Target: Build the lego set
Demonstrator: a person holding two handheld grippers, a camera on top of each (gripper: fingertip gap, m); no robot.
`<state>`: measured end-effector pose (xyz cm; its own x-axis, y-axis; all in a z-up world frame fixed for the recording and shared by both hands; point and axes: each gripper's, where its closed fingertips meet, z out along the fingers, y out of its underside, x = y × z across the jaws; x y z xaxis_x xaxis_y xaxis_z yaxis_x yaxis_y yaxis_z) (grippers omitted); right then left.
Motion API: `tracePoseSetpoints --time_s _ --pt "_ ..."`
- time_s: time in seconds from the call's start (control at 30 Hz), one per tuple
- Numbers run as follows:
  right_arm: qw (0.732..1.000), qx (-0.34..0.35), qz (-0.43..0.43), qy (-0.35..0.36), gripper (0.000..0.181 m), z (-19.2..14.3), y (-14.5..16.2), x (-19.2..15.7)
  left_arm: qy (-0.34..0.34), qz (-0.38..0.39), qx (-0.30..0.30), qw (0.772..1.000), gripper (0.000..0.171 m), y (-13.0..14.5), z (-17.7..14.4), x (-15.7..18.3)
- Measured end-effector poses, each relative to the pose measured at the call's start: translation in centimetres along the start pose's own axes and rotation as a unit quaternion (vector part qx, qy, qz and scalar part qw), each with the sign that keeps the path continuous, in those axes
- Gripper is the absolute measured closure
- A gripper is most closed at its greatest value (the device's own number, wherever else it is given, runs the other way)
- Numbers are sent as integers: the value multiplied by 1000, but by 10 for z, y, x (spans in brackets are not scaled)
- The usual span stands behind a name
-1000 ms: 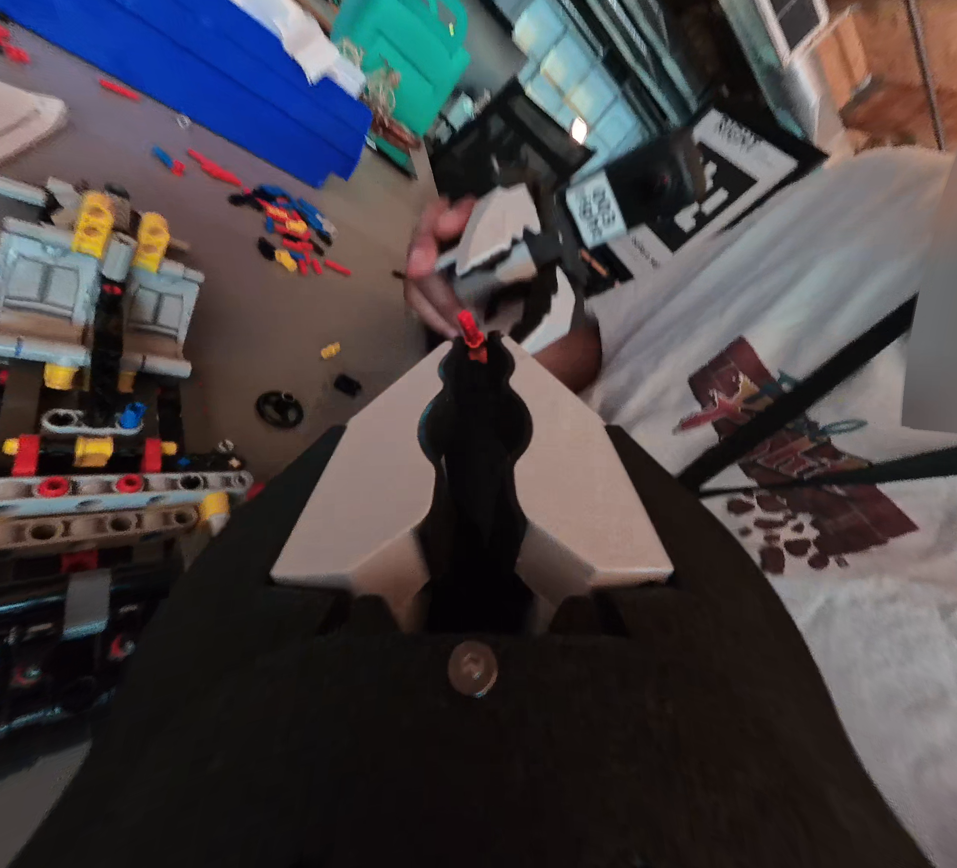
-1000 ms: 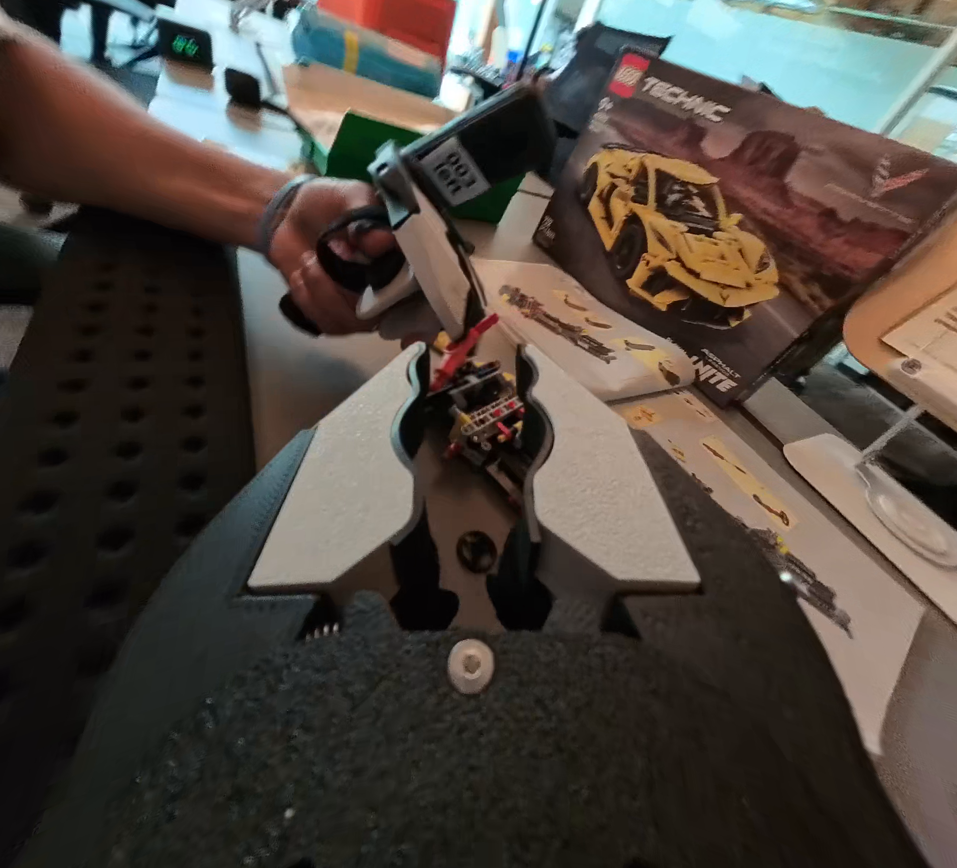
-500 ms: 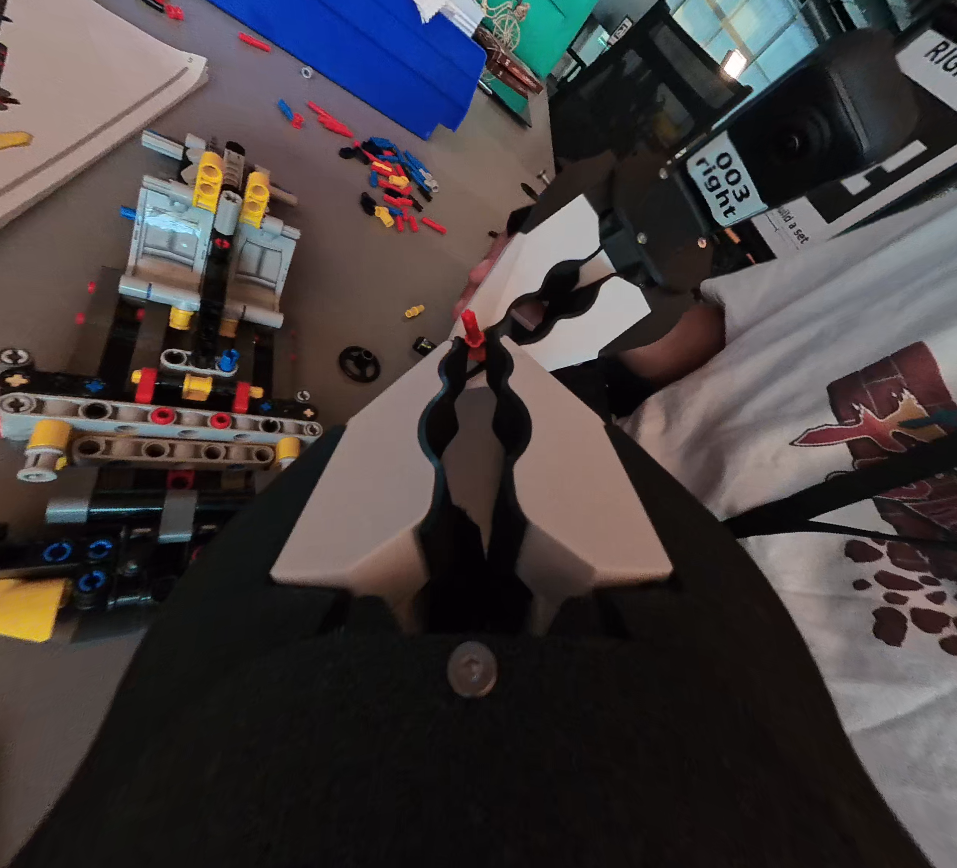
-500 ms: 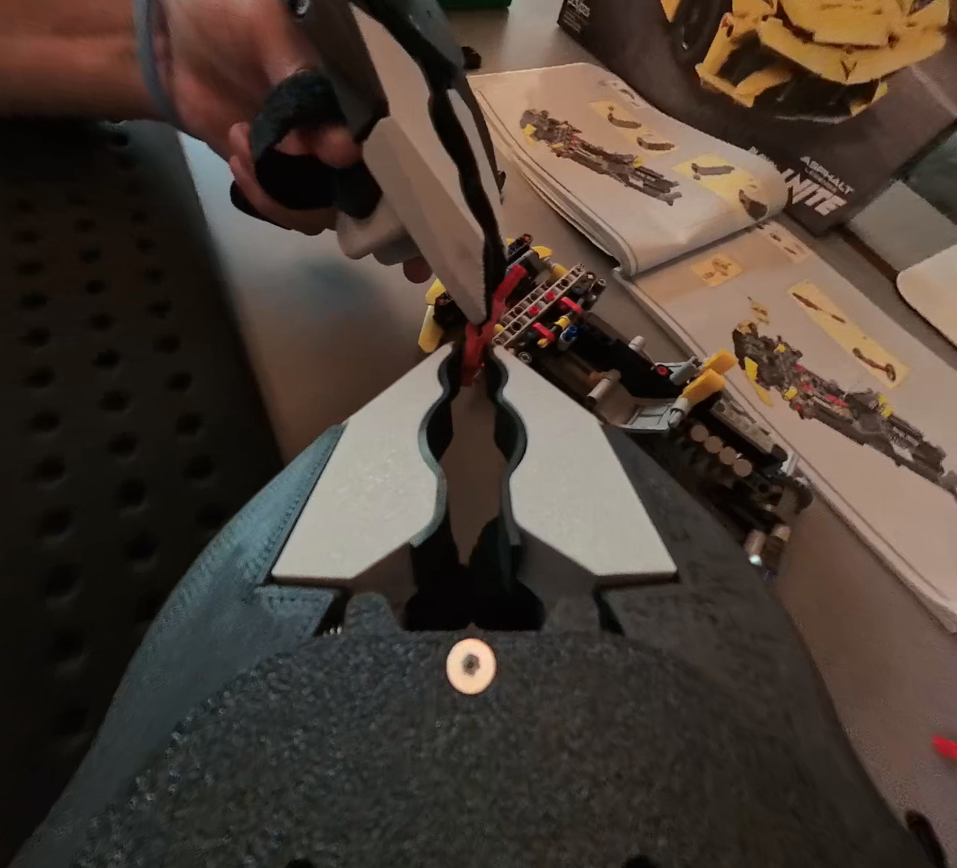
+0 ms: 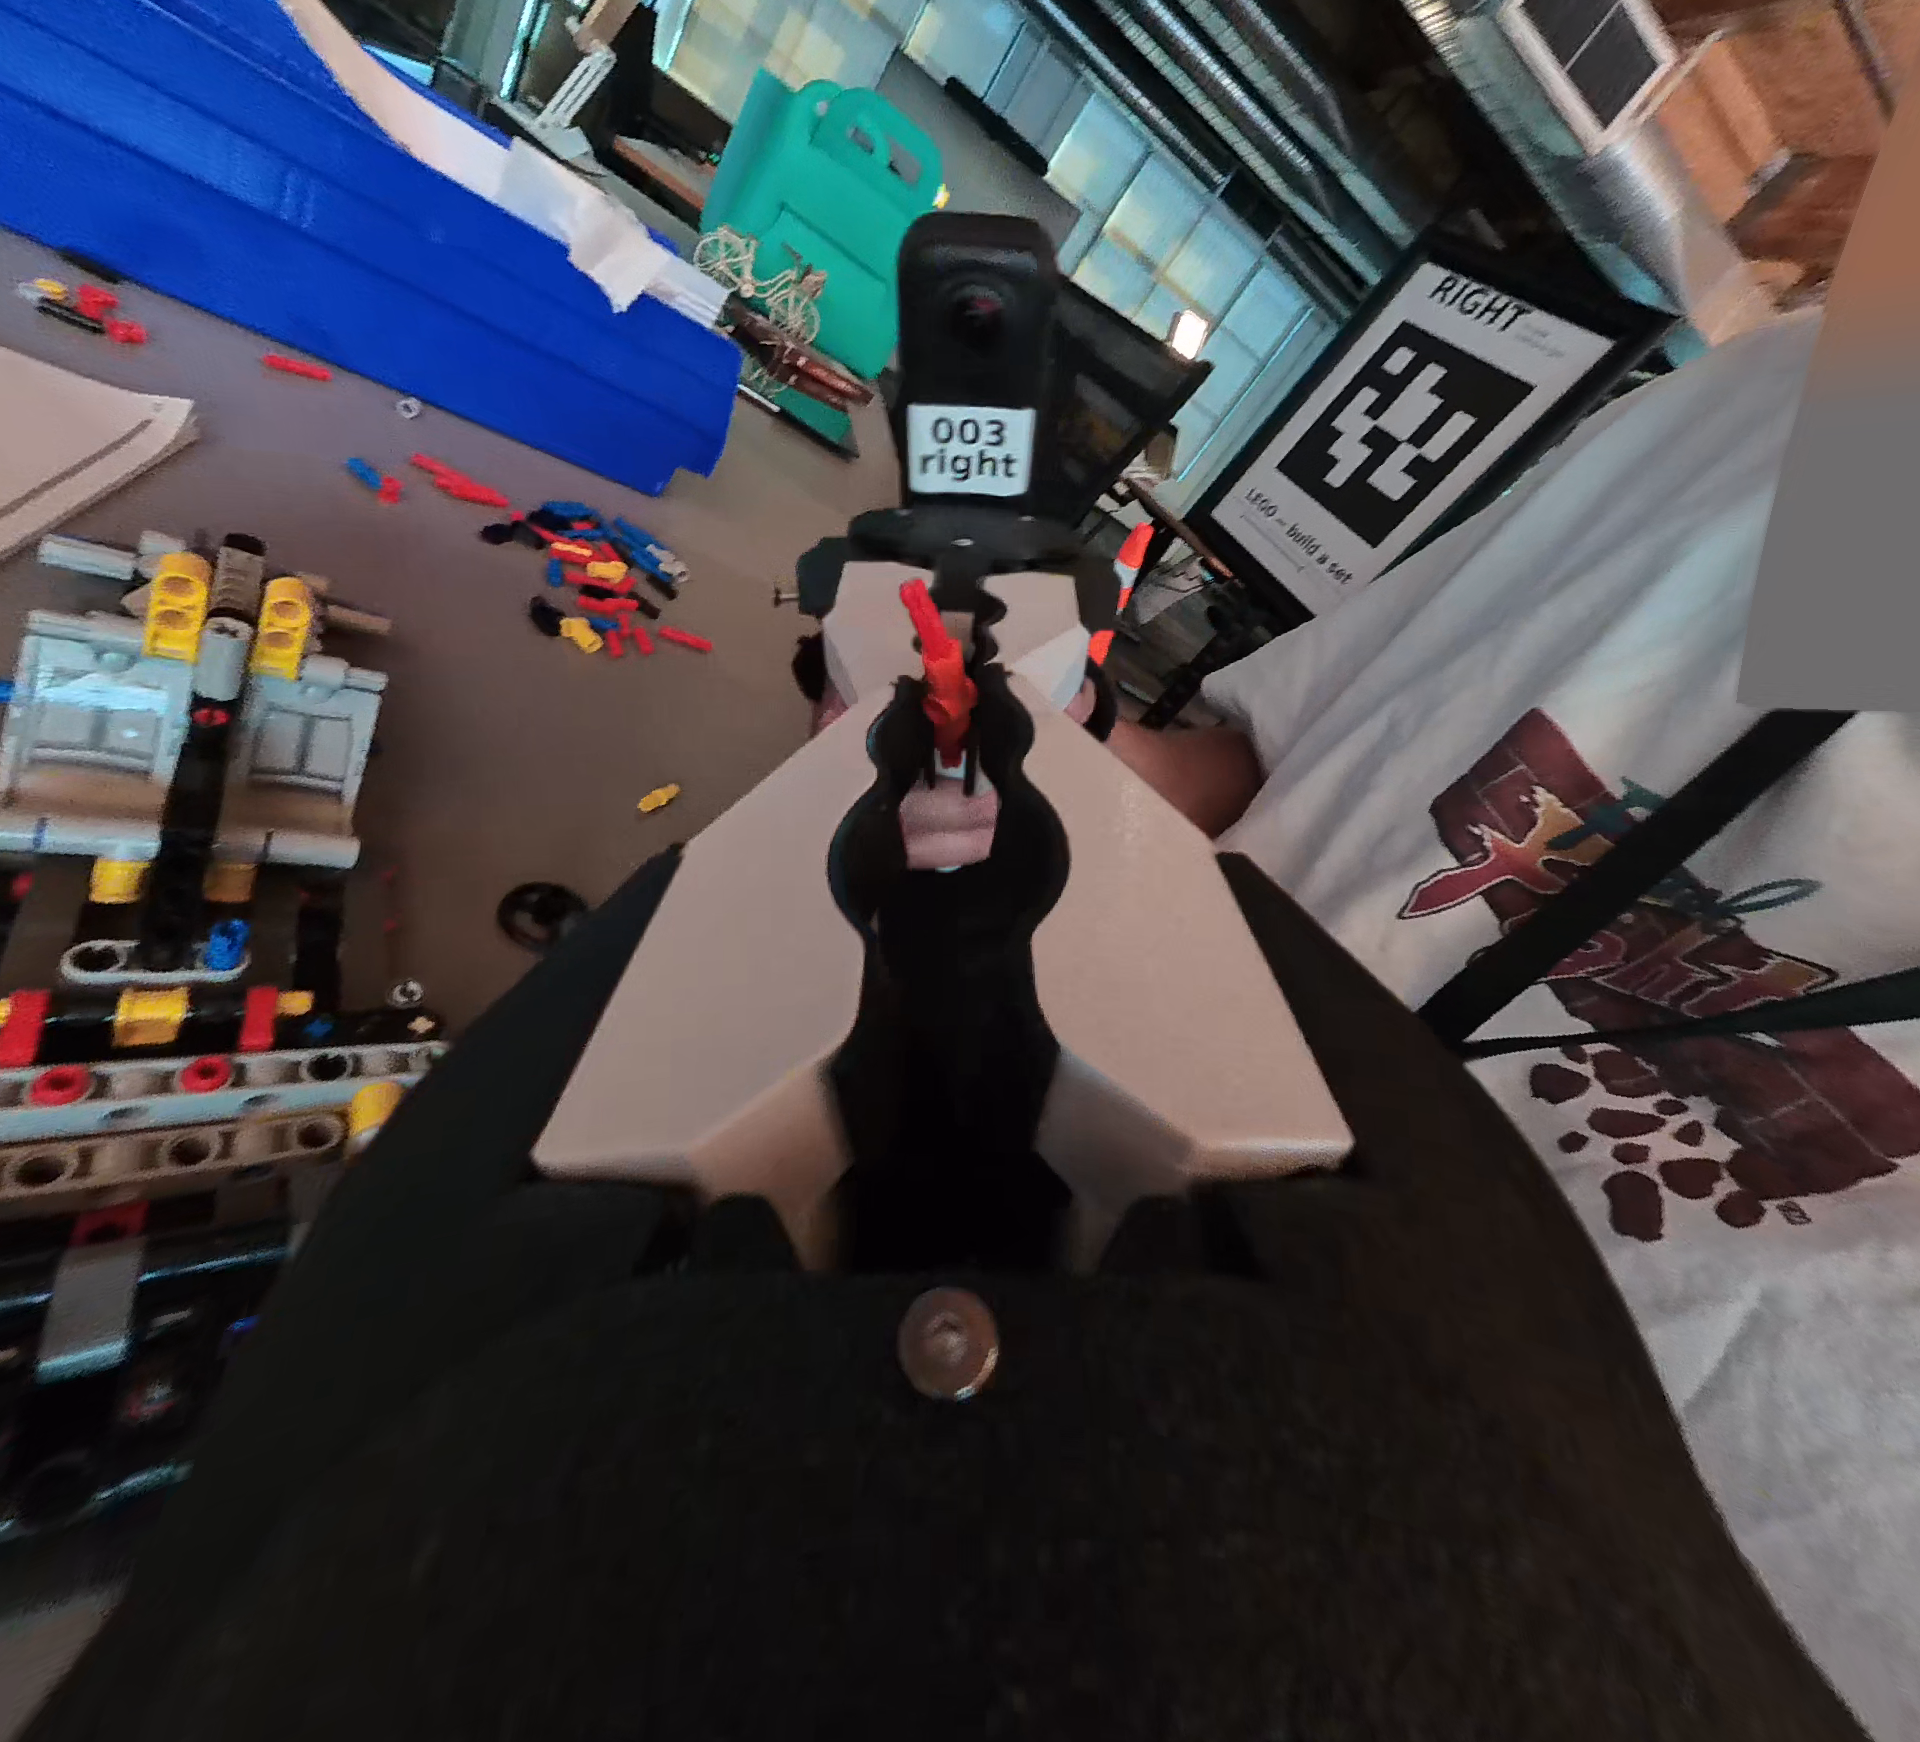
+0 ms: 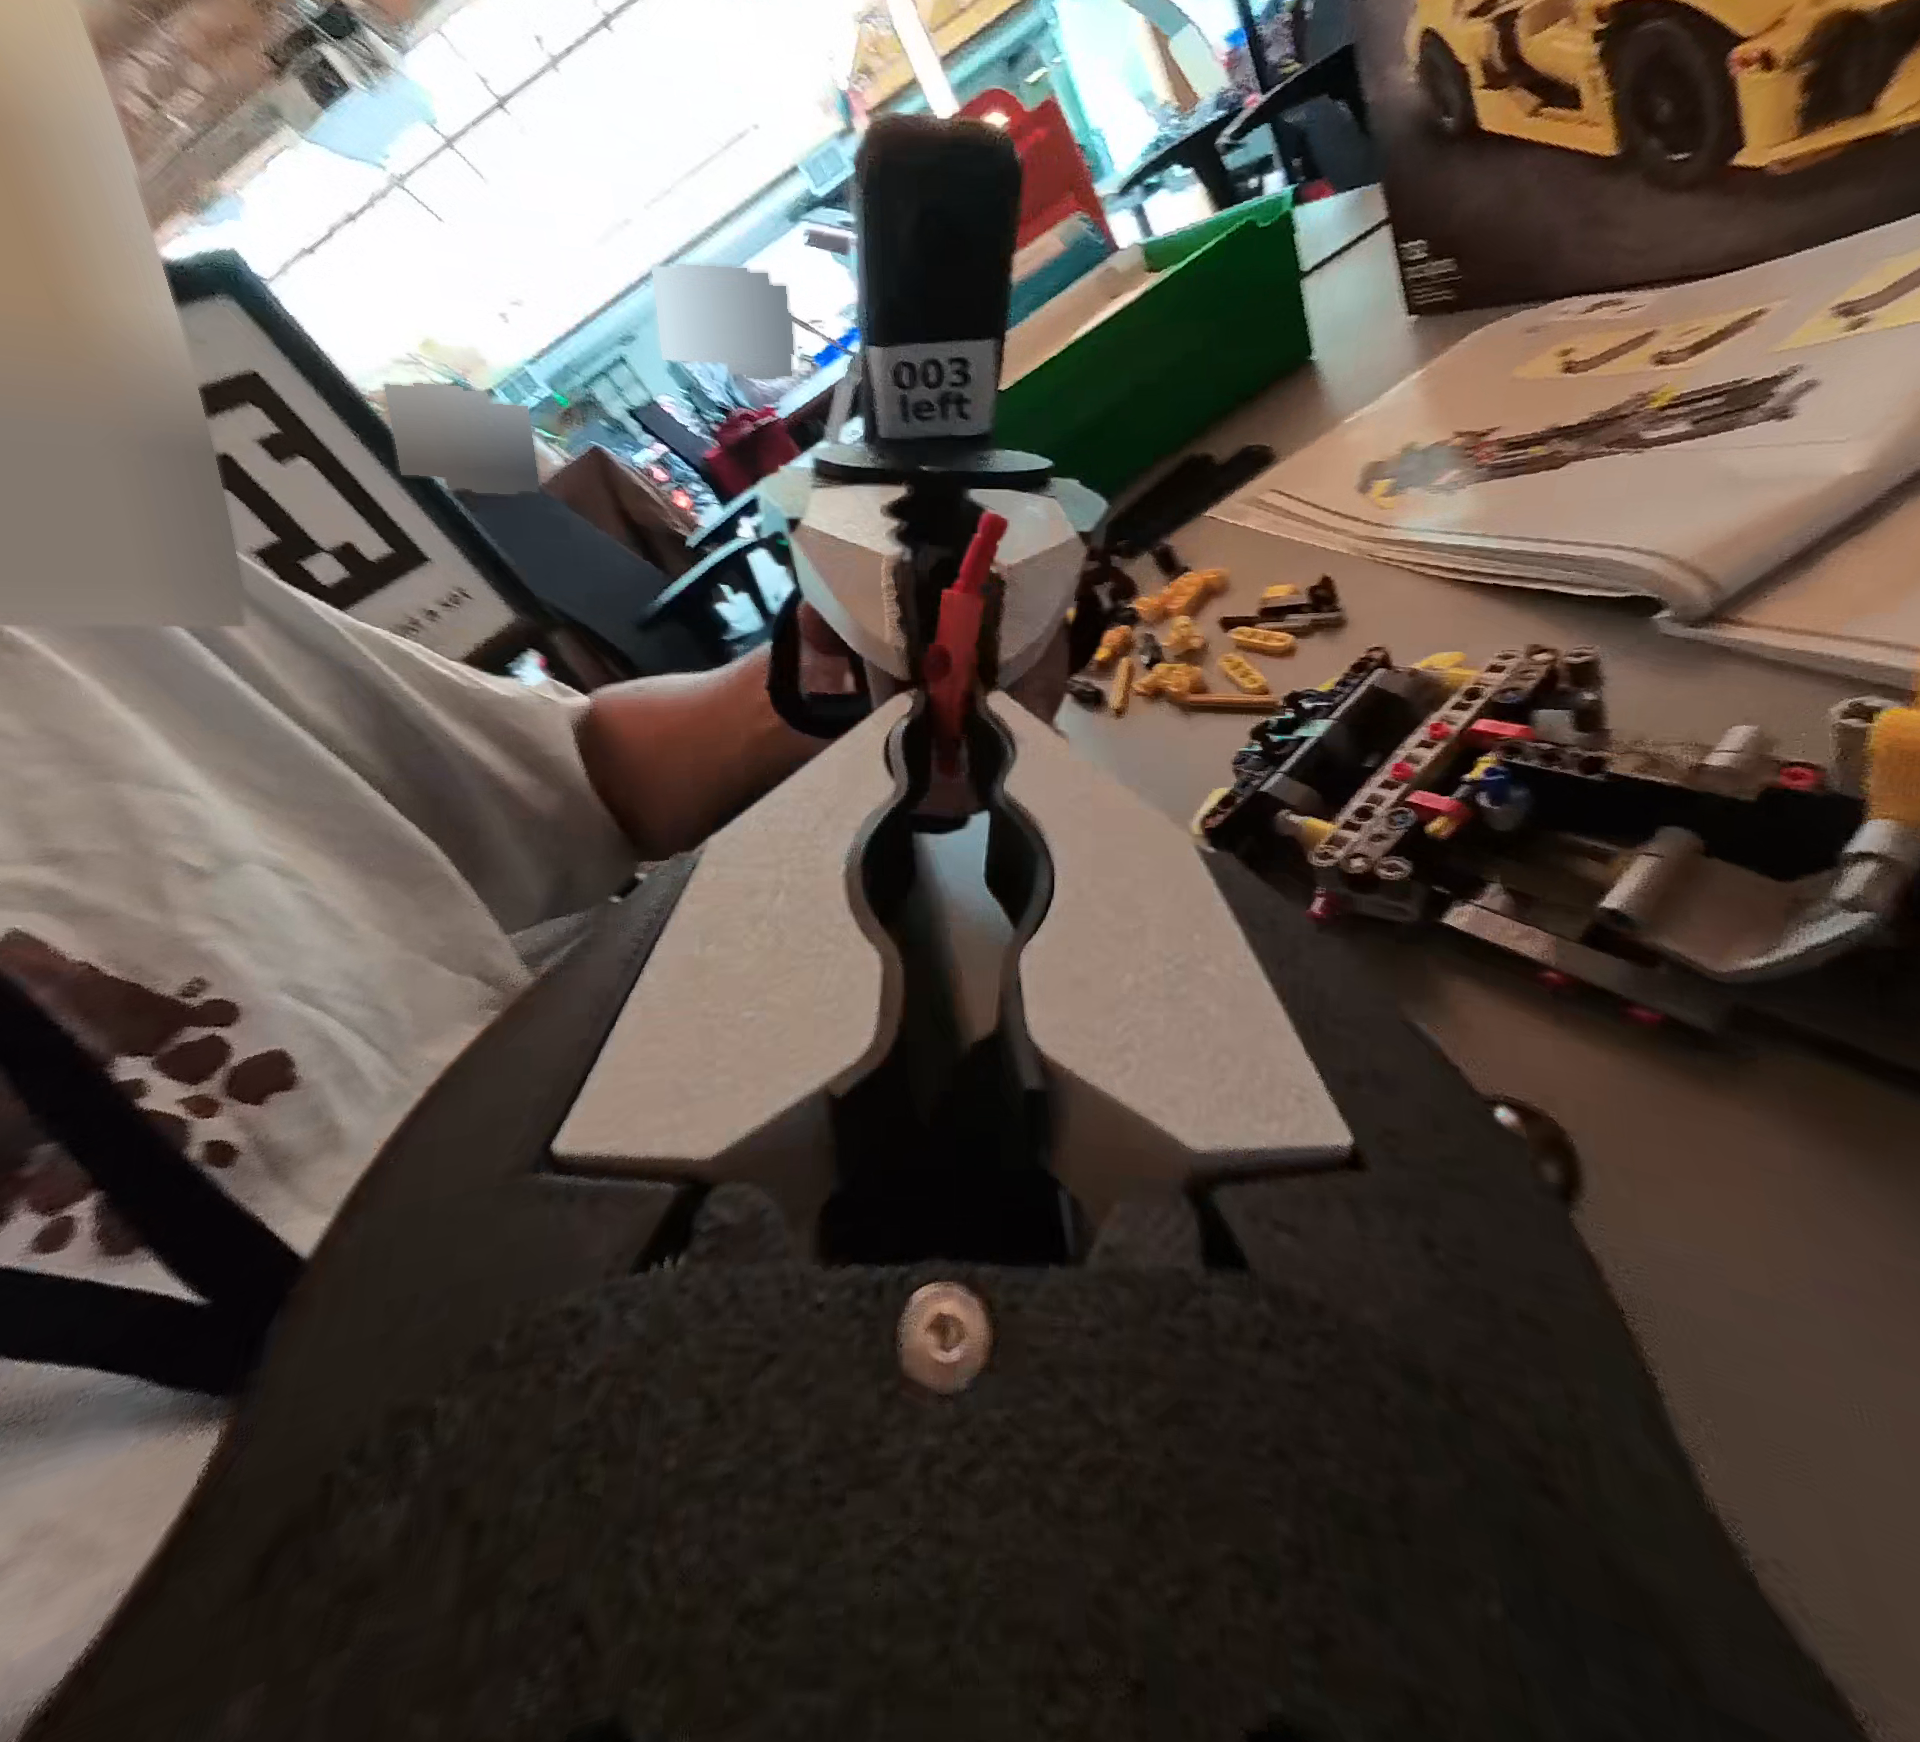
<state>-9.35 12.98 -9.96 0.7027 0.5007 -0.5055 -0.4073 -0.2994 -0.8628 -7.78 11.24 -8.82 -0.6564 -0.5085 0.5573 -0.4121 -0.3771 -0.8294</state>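
Observation:
A thin red Lego piece (image 5: 940, 669) is held in the air between my two grippers, which face each other tip to tip. My left gripper (image 5: 943, 716) is shut on one end of it. My right gripper (image 6: 948, 736) is shut on the other end, and the red piece (image 6: 961, 627) runs from its tips up to the left gripper's tips. The right gripper also shows in the left wrist view (image 5: 961, 612). The part-built car chassis (image 5: 197, 861) lies on the table to the left, and it shows at the right in the right wrist view (image 6: 1507, 819).
Loose small pieces (image 5: 603, 580) lie beyond the chassis, with yellow and black ones (image 6: 1195, 632) near the open instruction booklet (image 6: 1558, 466). A blue bin (image 5: 312, 238), a green bin (image 6: 1164, 342) and the set's box (image 6: 1662, 30) stand at the back. A person's white shirt (image 5: 1558, 705) is close by. Both grippers' tips are close together, under 4 cm apart.
Both grippers have lifted and swung from looking down at the table to facing each other head on. The red piece stays gripped between their tips.

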Motion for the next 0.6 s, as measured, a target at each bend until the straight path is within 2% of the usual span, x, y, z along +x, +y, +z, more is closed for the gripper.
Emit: tracePoseSetpoints --time_s 0.27,0.33,0.4,0.47,0.53,0.6 --pt "988 22 112 -101 176 1 -6 -14 64 -80 43 994 166 -6 1 7" --pt "989 24 108 -94 176 1 -6 -11 65 -96 48 992 166 -6 1 3" --pt "997 5 63 -54 174 0 -2 -3 50 -99 41 993 166 -3 1 -4" --pt "999 -29 -25 23 161 -4 3 14 27 -95 27 995 166 1 0 -12" --pt "984 -80 -123 98 148 -11 8 30 -3 -88 3 996 166 8 0 -21" --pt "964 -126 -203 117 146 -14 9 31 -21 -73 -30 997 166 18 0 -25"
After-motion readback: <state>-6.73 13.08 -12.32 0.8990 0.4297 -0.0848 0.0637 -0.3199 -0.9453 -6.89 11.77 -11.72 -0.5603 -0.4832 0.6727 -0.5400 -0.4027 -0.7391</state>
